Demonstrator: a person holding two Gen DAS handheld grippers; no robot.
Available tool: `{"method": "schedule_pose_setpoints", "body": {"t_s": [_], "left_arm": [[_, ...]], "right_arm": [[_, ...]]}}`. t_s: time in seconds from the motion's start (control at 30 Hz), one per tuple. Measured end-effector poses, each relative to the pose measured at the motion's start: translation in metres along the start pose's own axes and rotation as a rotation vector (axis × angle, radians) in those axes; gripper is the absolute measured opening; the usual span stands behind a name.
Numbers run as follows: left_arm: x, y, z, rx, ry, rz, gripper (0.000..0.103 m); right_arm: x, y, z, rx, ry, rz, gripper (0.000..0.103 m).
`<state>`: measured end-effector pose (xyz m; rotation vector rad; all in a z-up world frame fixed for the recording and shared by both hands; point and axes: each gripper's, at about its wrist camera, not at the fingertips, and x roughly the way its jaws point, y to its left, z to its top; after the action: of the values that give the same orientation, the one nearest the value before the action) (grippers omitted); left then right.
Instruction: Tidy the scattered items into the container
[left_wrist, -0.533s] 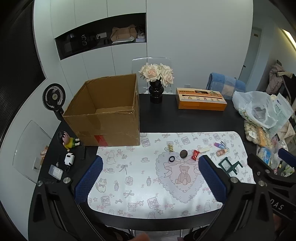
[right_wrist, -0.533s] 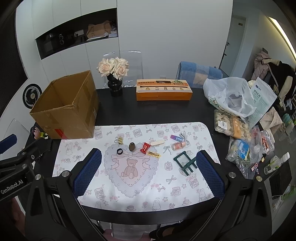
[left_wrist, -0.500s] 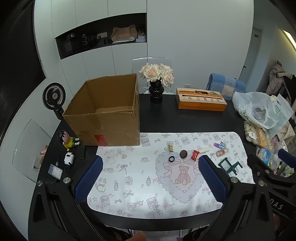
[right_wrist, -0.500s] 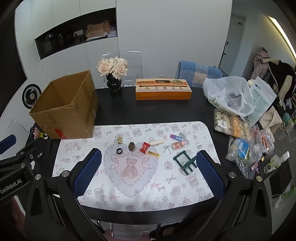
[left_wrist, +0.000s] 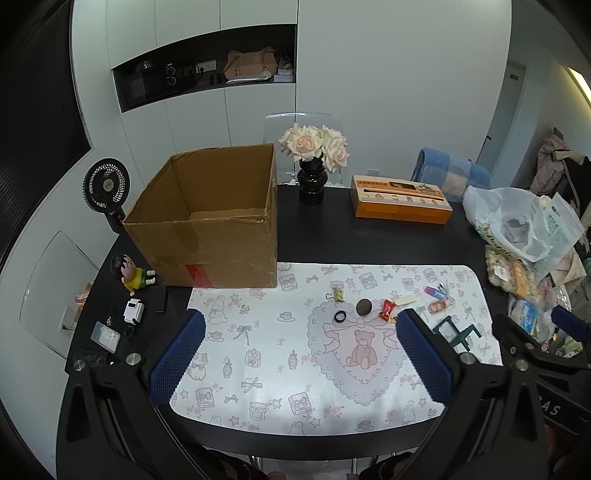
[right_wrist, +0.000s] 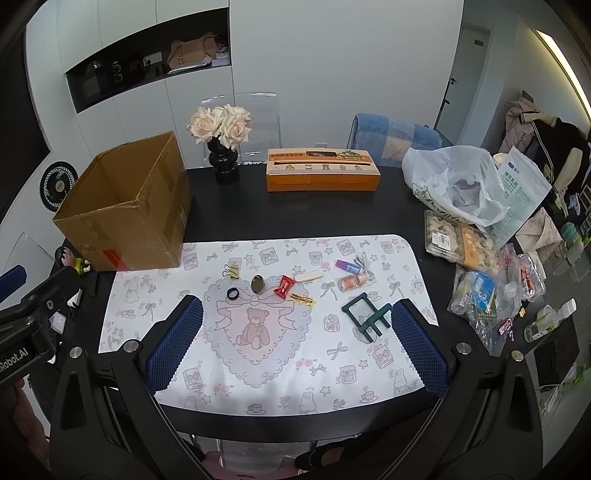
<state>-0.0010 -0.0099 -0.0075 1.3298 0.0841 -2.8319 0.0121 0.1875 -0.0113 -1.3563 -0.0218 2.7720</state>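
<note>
Both my grippers hover spread apart and empty above the mat.
Ahead of my right gripper, the hair clip lies with its long axis left-right; the cardboard box opens upward, far left of it; left gripper.

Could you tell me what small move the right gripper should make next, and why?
Probably ease the right gripper forward and down toward the green stand. Both grippers are open and empty, the box looks empty, and the stand lies nearest the right fingers on the mat.
</note>
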Motion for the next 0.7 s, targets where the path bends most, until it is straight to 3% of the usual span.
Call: {"method": "schedule_pose_setpoints", "body": {"t_s": [0.7], "left_arm": [[0.018, -0.018, -0.007, -0.002, 0.009, 0.003, 0.103]], "right_arm": [[0.021, -0.014, 0.001, -0.002, 0.034, 0.012, 0.103]]}}
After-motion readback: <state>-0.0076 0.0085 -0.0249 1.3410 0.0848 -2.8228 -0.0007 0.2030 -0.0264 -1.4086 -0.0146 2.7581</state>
